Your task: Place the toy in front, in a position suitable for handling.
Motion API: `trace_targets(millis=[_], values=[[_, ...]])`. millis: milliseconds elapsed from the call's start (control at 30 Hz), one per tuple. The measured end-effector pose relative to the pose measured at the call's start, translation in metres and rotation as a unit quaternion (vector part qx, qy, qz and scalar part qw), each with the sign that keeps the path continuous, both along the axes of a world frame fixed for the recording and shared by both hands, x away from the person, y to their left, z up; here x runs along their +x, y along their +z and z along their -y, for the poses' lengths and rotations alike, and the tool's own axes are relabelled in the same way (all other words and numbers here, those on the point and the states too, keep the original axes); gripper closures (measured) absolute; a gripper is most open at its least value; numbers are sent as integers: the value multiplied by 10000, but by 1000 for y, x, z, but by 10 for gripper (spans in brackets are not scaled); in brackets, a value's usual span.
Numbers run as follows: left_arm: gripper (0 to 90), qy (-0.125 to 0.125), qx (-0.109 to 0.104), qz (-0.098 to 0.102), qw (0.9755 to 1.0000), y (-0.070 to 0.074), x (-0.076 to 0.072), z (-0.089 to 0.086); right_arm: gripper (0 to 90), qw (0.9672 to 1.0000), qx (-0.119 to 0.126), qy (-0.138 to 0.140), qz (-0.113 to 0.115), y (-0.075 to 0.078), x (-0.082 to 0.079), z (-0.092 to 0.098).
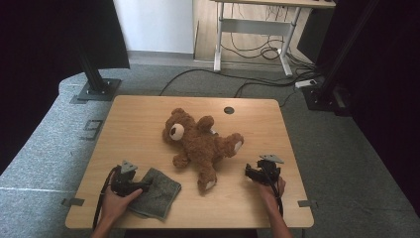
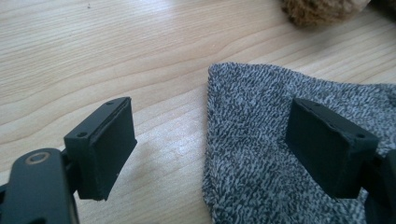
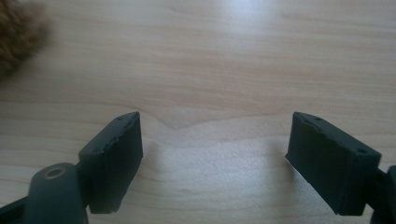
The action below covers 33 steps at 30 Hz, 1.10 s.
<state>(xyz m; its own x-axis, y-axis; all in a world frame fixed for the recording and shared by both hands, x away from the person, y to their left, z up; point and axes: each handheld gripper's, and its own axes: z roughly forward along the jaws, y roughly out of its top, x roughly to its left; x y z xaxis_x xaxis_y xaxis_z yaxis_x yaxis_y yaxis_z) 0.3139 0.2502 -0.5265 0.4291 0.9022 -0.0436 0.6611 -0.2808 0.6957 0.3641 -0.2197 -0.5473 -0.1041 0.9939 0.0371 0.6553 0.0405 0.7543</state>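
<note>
With jaws apart, the left tool (image 1: 141, 186) straddles the grey cloth's (image 2: 280, 154) edge, which looks soft, limp and light, best pinched at that near edge.

Rectangular light wood-grain table (image 2: 116, 56): smooth, faint sheen. Grey knitted terry cloth (image 2: 261, 140) under left gripper (image 2: 210, 140): coarse, looped, matt. Brown plush teddy bear (image 1: 200, 144): shaggy. Black gripper pads (image 3: 116, 158): matt plastic.

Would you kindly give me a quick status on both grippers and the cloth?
Left gripper open, straddling grey cloth edge. Right gripper open over bare table. Teddy bear mid-table, clear.
</note>
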Motion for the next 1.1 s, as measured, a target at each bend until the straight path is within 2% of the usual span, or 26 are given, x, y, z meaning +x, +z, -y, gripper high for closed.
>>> trace_targets(millis=[133,233,300,467,567,667,800,867,900,933,1000,1100], values=[[157,42,-58,11,10000,1,-2,-3,205,9998,97,107,169,6,-5,-6],[157,65,-82,33,9999,2,-2,-4,205,9984,240,373,348,14,-13,-17],[158,74,-92,29,9999,2,-2,-4,204,9981,259,419,380,15,-15,-19],[160,89,-106,42,9999,2,-3,-5,201,9943,518,778,509,22,-23,-35],[161,91,-120,52,9999,3,-3,-6,201,9929,581,885,534,24,-26,-41],[165,103,-156,73,9998,4,-3,-8,201,9899,684,1109,565,26,-29,-51],[170,126,-189,100,9997,5,-3,-9,201,9875,771,1244,584,27,-32,-59],[171,132,-193,117,9997,5,-4,-9,204,9851,821,1385,601,28,-34,-68],[171,132,-186,128,9997,6,-4,-9,204,9851,821,1385,601,28,-34,-68],[173,140,-202,148,9996,7,-4,-10,208,9831,854,1503,599,30,-36,-75],[174,145,-214,158,9995,7,-4,-10,209,9822,863,1554,606,30,-36,-78],[174,154,-230,147,9995,7,-4,-11,221,9783,986,1722,593,32,-33,-93]])
